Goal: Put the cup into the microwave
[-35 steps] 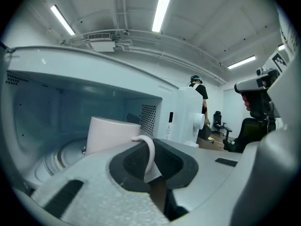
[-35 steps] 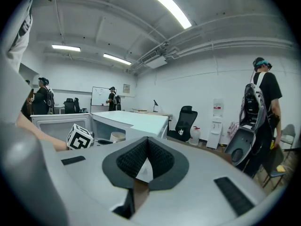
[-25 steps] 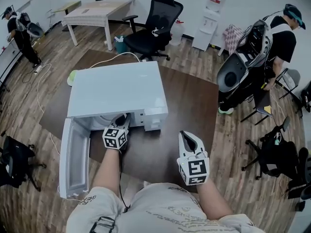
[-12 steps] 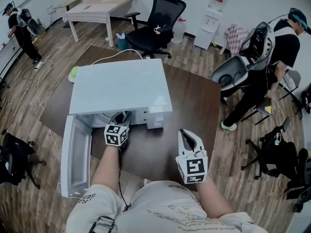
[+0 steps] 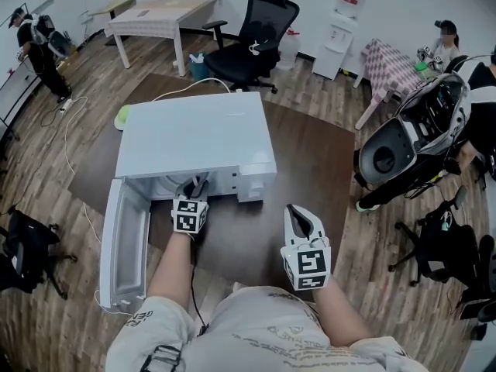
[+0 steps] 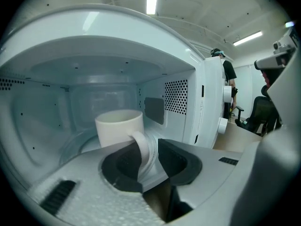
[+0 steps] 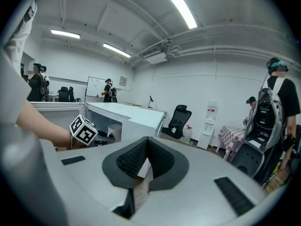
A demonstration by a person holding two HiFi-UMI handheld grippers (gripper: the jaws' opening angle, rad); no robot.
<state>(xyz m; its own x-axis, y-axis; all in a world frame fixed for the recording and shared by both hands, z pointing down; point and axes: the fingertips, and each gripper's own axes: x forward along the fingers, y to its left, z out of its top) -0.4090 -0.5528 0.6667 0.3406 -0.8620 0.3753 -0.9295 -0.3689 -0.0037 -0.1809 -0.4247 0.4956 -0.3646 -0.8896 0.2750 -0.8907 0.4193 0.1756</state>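
Inside the white microwave (image 6: 181,102), mid-frame in the left gripper view, the white mug (image 6: 120,126) is sitting on the glass turntable (image 6: 75,147). The left gripper (image 6: 149,157) is opening its jaws, with the mug's handle (image 6: 142,147) standing loose between them. Lower right in the head view, the right gripper (image 5: 298,222) is hovering over the brown table (image 5: 310,161), its jaws closed on nothing.

Left gripper (image 5: 198,184) jaws opening, cup handle (image 6: 141,147) between

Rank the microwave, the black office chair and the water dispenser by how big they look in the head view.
1. microwave, largest, though nearest the camera
2. black office chair
3. water dispenser, smallest, also far off
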